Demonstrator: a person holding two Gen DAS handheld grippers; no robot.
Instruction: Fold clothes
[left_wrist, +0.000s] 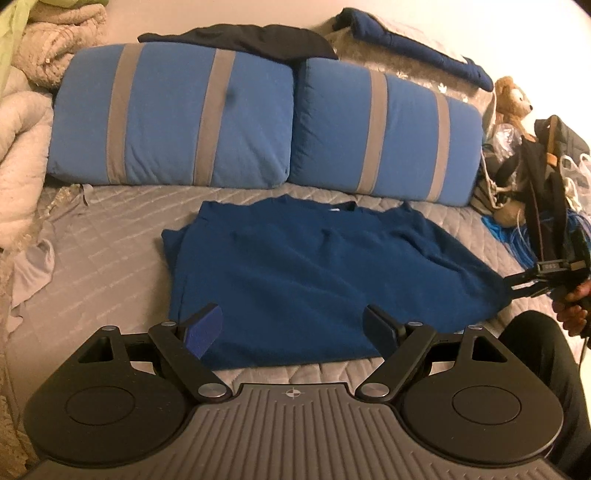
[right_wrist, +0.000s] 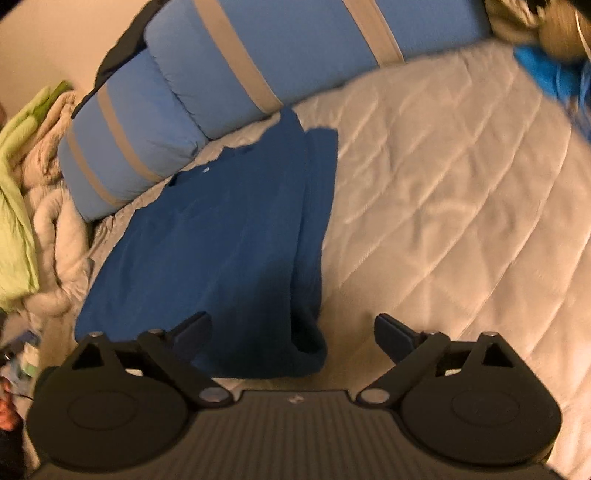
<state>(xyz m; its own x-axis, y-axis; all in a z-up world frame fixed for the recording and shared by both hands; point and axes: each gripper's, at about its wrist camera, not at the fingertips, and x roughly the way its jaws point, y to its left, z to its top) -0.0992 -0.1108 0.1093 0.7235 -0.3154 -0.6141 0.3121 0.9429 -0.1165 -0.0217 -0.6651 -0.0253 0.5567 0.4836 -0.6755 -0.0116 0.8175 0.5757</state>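
Observation:
A dark blue shirt (left_wrist: 306, 273) lies on the grey quilted bed (left_wrist: 110, 251), collar toward the pillows, its left side folded in. My left gripper (left_wrist: 293, 330) is open and empty, hovering over the shirt's near hem. My right gripper (right_wrist: 293, 338) is open, with the shirt's (right_wrist: 221, 243) folded right corner lying between its jaws, not clamped. In the left wrist view the right gripper (left_wrist: 517, 286) sits at the shirt's right corner, held by a hand.
Two blue pillows with grey stripes (left_wrist: 177, 114) (left_wrist: 384, 129) line the back. Beige blankets (left_wrist: 26, 110) pile at left. A teddy bear (left_wrist: 511, 99), bags (left_wrist: 550, 177) and blue cords clutter the right. A dark garment (left_wrist: 240, 40) lies on the pillows.

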